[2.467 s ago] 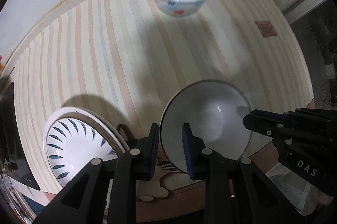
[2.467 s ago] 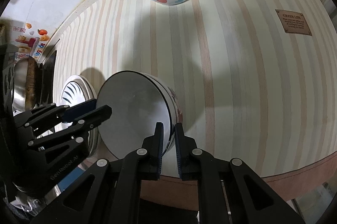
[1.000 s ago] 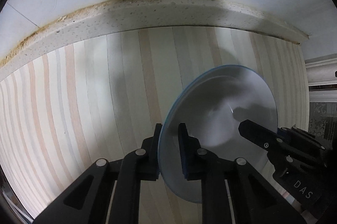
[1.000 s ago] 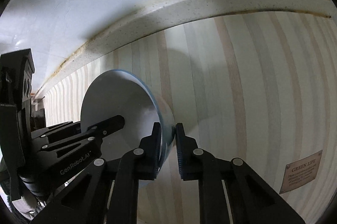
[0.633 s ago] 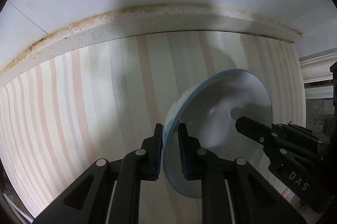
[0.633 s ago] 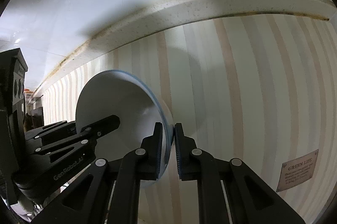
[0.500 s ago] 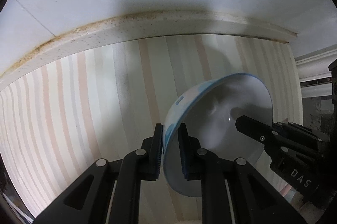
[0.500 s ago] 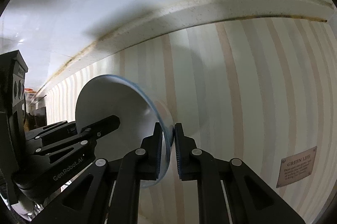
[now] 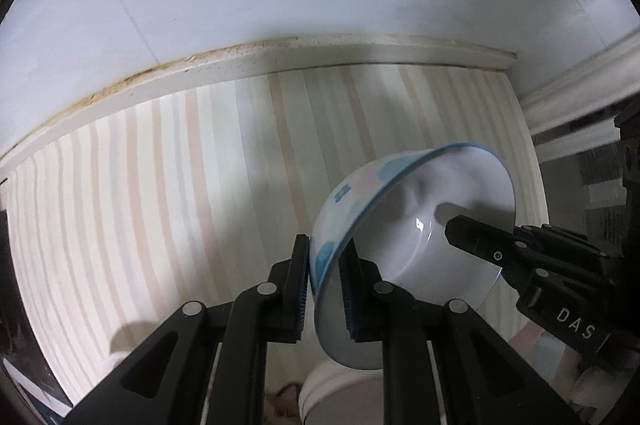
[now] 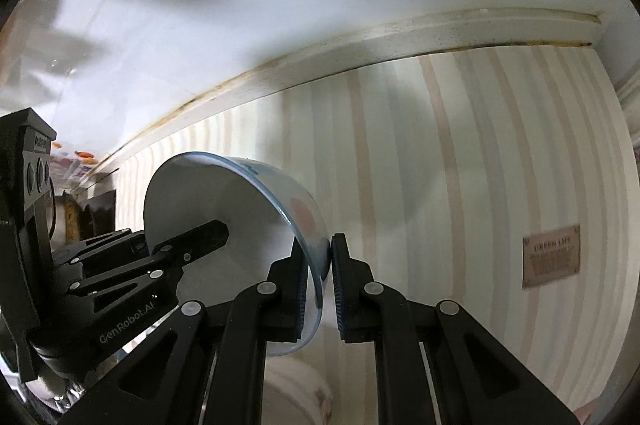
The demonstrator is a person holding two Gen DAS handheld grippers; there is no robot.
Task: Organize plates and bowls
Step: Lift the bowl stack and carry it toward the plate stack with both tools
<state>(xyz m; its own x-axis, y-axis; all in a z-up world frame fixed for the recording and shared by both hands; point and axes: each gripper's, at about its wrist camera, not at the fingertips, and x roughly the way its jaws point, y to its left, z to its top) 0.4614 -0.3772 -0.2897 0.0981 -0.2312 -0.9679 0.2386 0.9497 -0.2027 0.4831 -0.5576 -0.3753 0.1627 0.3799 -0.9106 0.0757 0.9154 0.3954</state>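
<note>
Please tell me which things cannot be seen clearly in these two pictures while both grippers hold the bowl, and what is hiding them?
- White dish, left wrist view: only its top edge shows, cut off by the frame bottom and the left gripper; plate or bowl, unclear.
- Bowl base, right wrist view: faces away from the camera.
- Brown label, right wrist view: the small print is blurred.
- Items at the far left, right wrist view: too small, partly behind the left gripper's body.
</note>
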